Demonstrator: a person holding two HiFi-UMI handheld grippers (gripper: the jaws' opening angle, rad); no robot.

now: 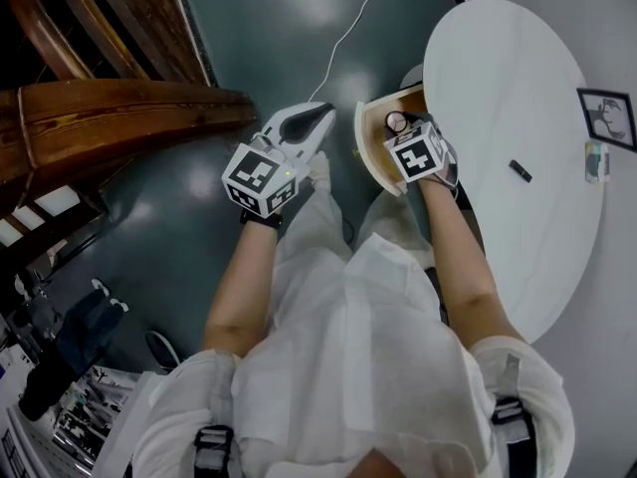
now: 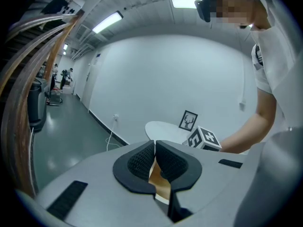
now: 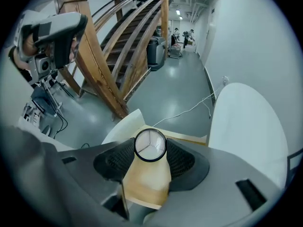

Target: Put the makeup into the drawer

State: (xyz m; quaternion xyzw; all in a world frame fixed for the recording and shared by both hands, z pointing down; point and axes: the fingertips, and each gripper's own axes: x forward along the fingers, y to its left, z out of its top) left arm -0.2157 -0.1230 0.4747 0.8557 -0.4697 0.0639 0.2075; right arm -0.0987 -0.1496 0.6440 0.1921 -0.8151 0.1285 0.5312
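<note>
My right gripper (image 1: 406, 127) is shut on a round makeup compact (image 1: 396, 121) with a black rim and pale lid. It holds the compact over the open wooden drawer (image 1: 369, 147), which juts from under the white round table (image 1: 508, 88). In the right gripper view the compact (image 3: 150, 144) sits between the two ribbed pads, with the drawer's wooden bottom (image 3: 147, 186) right below it. My left gripper (image 1: 320, 116) hangs to the left of the drawer over the floor. Its jaws (image 2: 154, 150) are shut with nothing between them.
A small black item (image 1: 520, 170) and a framed deer picture (image 1: 607, 116) lie on the table, beside a small pale item (image 1: 595, 160). A white cable (image 1: 348, 38) runs across the grey floor. A wooden stair rail (image 1: 119, 108) crosses at the left.
</note>
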